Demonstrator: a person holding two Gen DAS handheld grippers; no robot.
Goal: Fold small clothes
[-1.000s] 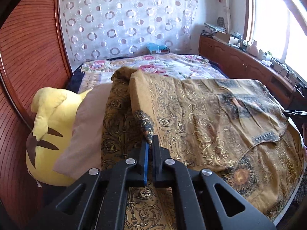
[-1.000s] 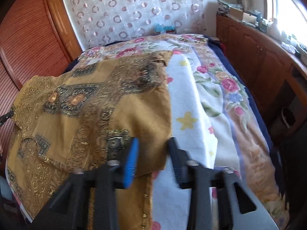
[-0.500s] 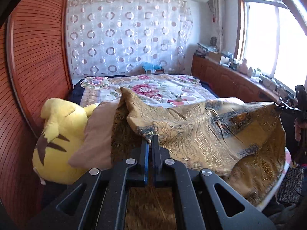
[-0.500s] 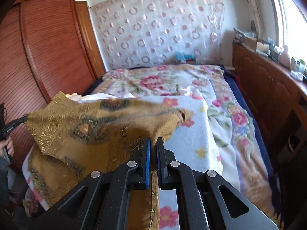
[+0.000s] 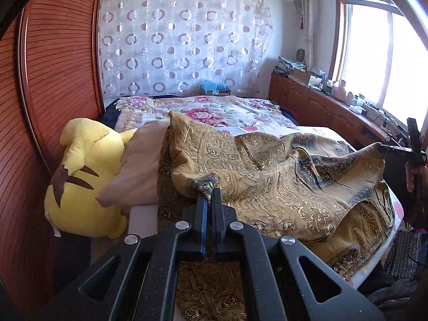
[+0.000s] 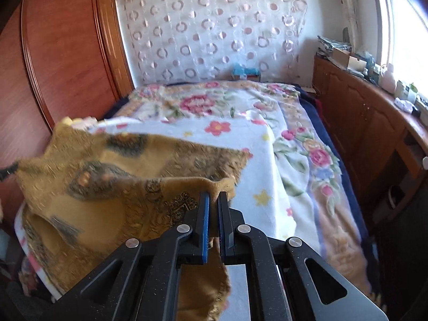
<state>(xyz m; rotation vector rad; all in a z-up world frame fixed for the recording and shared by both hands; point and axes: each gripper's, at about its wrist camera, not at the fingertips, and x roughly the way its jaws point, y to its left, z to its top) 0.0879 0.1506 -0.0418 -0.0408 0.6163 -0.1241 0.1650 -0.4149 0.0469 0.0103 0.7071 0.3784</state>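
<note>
A brown garment with gold and dark paisley print (image 5: 272, 176) lies partly lifted over the near end of the bed. My left gripper (image 5: 210, 195) is shut on one dark-edged corner of it. My right gripper (image 6: 213, 200) is shut on another edge of the same garment (image 6: 112, 187), which stretches away to the left, blurred. In the left wrist view the right gripper (image 5: 396, 148) shows at the far right, pinching the garment's raised corner. The cloth sags between the two grips.
A yellow plush toy (image 5: 83, 176) and a beige pillow (image 5: 139, 171) lie at the left by the wooden wardrobe (image 5: 53, 93). The floral bedspread (image 6: 240, 112) covers the bed. A wooden cabinet (image 6: 369, 123) with clutter runs along the right under the window.
My right gripper closed on the garment's edge. Both grippers then lifted the cloth off the bed, and it now hangs raised between them.
</note>
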